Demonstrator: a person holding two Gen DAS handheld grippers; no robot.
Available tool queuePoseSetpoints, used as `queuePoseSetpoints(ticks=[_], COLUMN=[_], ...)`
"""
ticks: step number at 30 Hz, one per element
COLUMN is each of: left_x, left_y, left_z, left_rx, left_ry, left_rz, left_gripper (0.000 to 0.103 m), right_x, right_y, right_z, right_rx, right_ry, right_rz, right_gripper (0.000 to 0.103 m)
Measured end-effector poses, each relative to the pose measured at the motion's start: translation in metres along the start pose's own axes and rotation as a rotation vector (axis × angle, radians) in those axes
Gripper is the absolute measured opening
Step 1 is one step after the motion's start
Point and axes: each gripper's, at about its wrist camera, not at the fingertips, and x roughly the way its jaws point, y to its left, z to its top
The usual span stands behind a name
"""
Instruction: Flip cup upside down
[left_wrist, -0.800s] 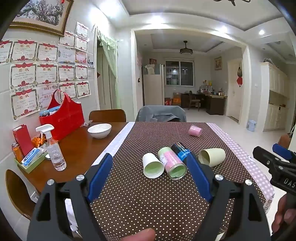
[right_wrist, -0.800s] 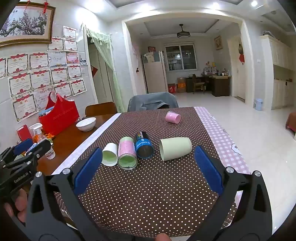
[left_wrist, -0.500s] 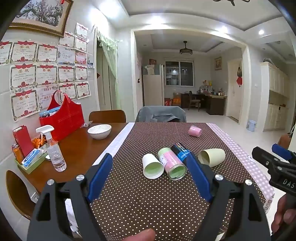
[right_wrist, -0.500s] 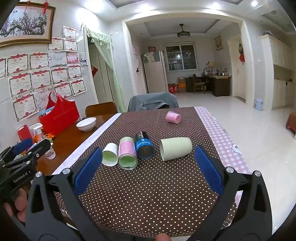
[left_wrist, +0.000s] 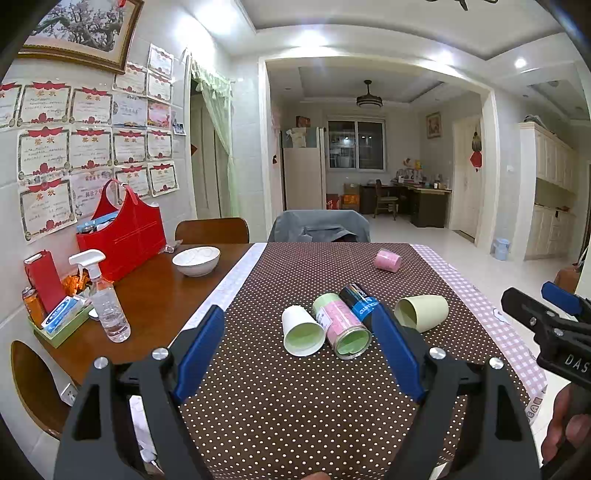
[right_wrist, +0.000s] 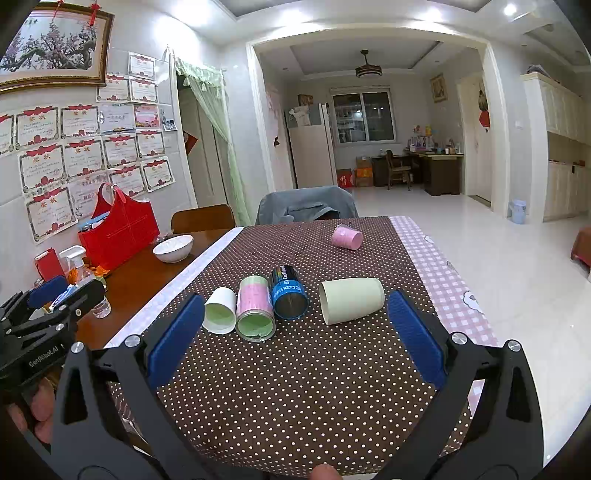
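Observation:
Several cups lie on their sides on the brown dotted tablecloth (left_wrist: 288, 398): a white cup (left_wrist: 301, 330) (right_wrist: 220, 310), a pink-and-green cup (left_wrist: 341, 325) (right_wrist: 255, 308), a blue-black cup (left_wrist: 358, 301) (right_wrist: 288, 293), a pale green cup (left_wrist: 421, 312) (right_wrist: 351, 301), and a small pink cup (left_wrist: 387, 260) (right_wrist: 346, 237) farther back. My left gripper (left_wrist: 299, 343) is open and empty, short of the white and pink-and-green cups. My right gripper (right_wrist: 295, 321) is open and empty, short of the row of cups.
On the bare wood at the left stand a white bowl (left_wrist: 196, 260), a spray bottle (left_wrist: 105, 299), a red bag (left_wrist: 122, 236) and a tray of small items (left_wrist: 59, 321). Chairs (left_wrist: 319, 226) stand at the far end. The table's right edge (left_wrist: 517, 343) drops to the floor.

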Motion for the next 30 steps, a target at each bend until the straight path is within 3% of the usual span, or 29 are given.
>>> queuePoseSetpoints(ticks=[30], left_x=[0.003], left_y=[-0.009], left_z=[0.003], left_rx=[0.019], left_ry=[-0.015], left_rz=[-0.022], left_gripper=[0.081], right_x=[-0.006], right_y=[0.000], right_z=[0.014], right_rx=[-0.020], right_ry=[-0.024], right_rz=[0.000], right_gripper=[0.097])
